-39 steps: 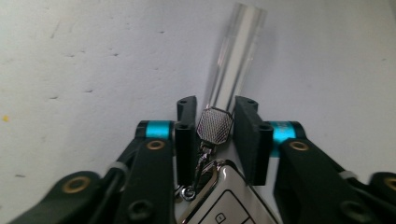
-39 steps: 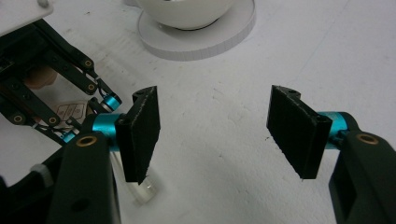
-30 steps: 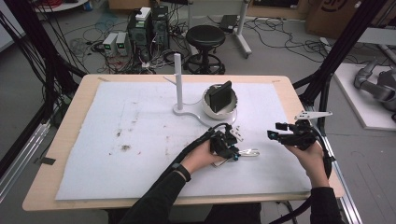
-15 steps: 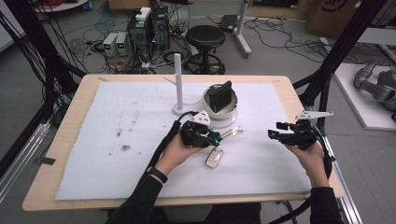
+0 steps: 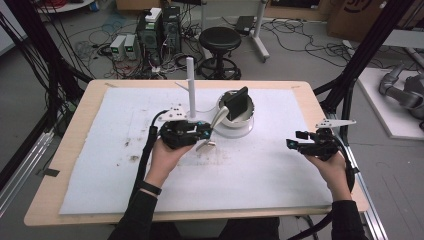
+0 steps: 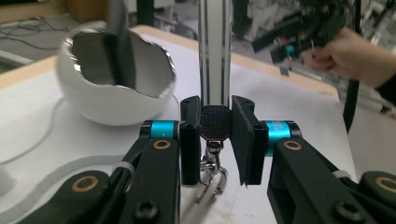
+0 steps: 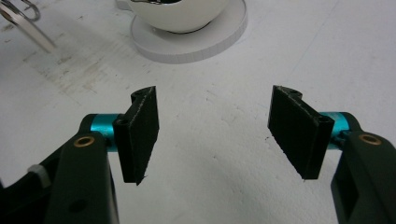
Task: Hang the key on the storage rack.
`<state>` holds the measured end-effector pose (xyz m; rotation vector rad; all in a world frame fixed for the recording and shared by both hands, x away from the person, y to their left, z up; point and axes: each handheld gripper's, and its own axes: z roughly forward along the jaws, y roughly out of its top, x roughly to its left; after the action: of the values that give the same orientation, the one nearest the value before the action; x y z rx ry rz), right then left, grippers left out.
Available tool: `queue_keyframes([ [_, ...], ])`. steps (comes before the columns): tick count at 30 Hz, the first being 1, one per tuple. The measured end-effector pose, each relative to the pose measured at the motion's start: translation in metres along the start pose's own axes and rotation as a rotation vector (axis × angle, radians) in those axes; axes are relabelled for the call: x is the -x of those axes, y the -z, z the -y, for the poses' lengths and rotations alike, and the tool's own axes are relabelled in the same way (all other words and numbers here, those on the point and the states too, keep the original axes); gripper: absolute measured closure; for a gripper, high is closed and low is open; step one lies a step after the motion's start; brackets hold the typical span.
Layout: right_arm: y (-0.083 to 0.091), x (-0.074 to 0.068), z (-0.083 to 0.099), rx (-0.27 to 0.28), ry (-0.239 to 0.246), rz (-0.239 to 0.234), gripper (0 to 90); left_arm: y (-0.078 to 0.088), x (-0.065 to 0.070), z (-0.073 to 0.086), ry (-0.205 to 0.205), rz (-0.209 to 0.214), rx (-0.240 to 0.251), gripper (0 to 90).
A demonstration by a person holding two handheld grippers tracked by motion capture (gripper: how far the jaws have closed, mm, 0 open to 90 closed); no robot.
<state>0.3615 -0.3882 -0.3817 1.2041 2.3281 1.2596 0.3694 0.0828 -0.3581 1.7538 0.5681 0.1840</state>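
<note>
- The left gripper view shows the grip up close: a metal utensil (image 6: pixel 214 70) rises upright between the jaws, its dark textured end and a metal ring (image 6: pixel 212 175) hanging at the pads. The high view shows the same utensil (image 5: pixel 214 126) as a slanted silvery piece off the gripper's nose.
- The left gripper (image 5: pixel 199 131) is clamped on the utensil, pads pressing from both sides, lifted off the mat.
- The right gripper (image 5: pixel 295 143) holds nothing; its jaws have just been opening and stand apart over bare mat (image 7: pixel 219 140).
- Just beyond the left gripper sits a white bowl (image 5: pixel 245 117) on a round white base (image 5: pixel 235 133), with a black flat tool (image 5: pixel 236 101) leaning in it. A white post (image 5: pixel 190 82) stands just beside the gripper, on the side away from the bowl.
- Ahead of the right gripper: the bowl's base (image 7: pixel 201 44), with the utensil's tip (image 7: pixel 32 32) off to its far left.
</note>
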Motion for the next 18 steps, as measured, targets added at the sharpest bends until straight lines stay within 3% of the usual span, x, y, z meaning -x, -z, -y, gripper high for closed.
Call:
queue_keyframes([
  [2, 0.000, 0.000, 0.000, 0.001, -0.004, 0.001, 34.4, 0.012, -0.008, -0.003, 0.038, -0.017, 0.065, 73.7],
  [4, 0.000, 0.000, 0.000, -0.002, -0.005, 0.001, 34.2, 0.017, -0.013, -0.005, 0.054, -0.031, 0.086, 73.7],
  [13, -0.001, 0.001, 0.001, -0.003, -0.003, 0.003, 34.2, 0.033, -0.033, -0.013, 0.103, -0.102, 0.146, 73.7],
  [18, -0.002, 0.001, 0.001, -0.007, -0.007, 0.003, 34.1, 0.038, -0.042, -0.016, 0.127, -0.118, 0.164, 73.7],
])
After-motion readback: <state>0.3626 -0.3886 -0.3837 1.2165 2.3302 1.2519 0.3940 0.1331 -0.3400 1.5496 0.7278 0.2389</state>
